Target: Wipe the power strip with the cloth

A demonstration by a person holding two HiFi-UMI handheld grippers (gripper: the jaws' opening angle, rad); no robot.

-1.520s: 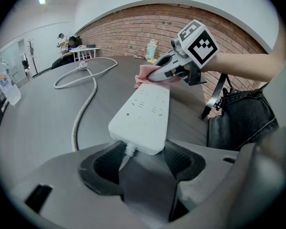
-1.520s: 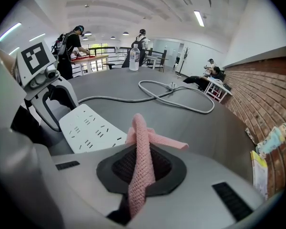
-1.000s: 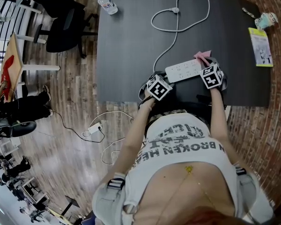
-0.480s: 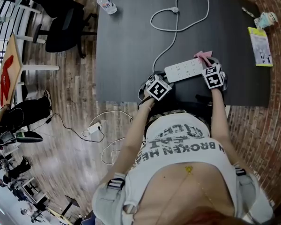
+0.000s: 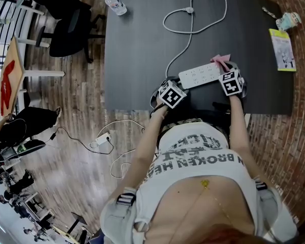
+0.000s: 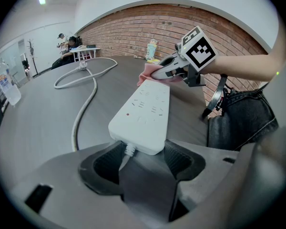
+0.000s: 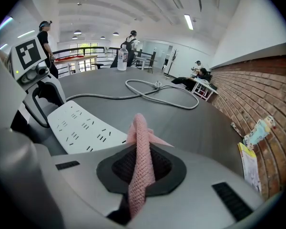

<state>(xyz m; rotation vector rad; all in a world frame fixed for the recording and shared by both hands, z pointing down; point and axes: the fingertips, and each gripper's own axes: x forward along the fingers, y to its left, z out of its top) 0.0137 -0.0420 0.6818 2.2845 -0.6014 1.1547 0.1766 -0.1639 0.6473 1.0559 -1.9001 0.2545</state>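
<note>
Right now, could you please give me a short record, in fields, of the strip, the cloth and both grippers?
table: dark top
power strip: white, flat on the table, sockets up
cord: loops away across the table
left gripper: shut on the power strip's cord end
right gripper: shut on the cloth
cloth: pink, at the power strip's other end

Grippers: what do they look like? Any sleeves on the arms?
The left tool and right tool have grey moulded bodies and black ribbed pads, each topped by a white cube with black square markers. No sleeves on the forearms; the person wears a white printed T-shirt.
</note>
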